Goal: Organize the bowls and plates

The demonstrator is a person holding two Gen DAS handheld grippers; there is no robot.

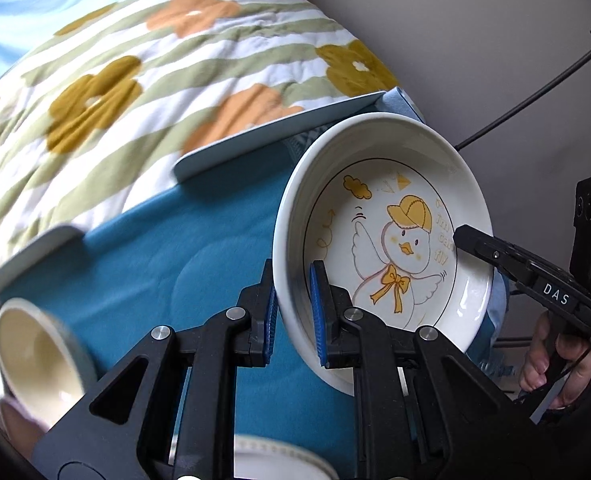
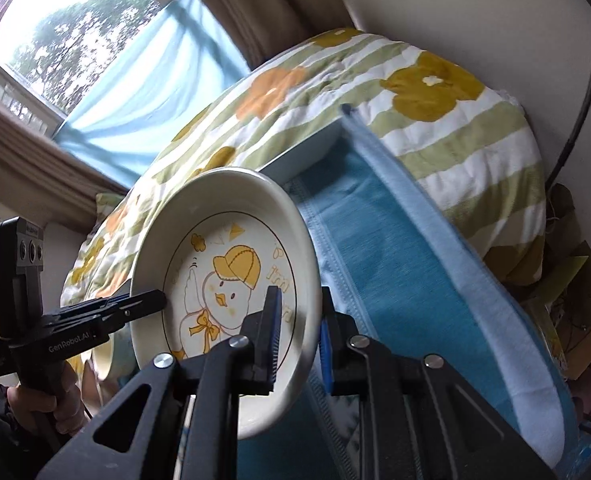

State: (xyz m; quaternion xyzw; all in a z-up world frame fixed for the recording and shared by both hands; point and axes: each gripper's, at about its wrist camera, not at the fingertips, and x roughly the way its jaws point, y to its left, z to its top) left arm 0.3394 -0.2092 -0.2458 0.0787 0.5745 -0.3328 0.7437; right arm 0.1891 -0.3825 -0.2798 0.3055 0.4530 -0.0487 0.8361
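- Nearest, the left gripper (image 1: pixel 291 312) is clamped on the rim of the duck plate (image 1: pixel 399 240), at the plate's 7 o'clock in the left wrist view.
- Across it, the right gripper (image 2: pixel 299 336) pinches the opposite rim, at 4 o'clock in its own view; the plate hangs tilted between both.
- At 8 o'clock below, a cream bowl (image 1: pixel 35 356) lies on the teal cloth (image 1: pixel 167 248).
- Beyond, a pale tray (image 1: pixel 279 136) meets the flowered quilt (image 1: pixel 135 80).
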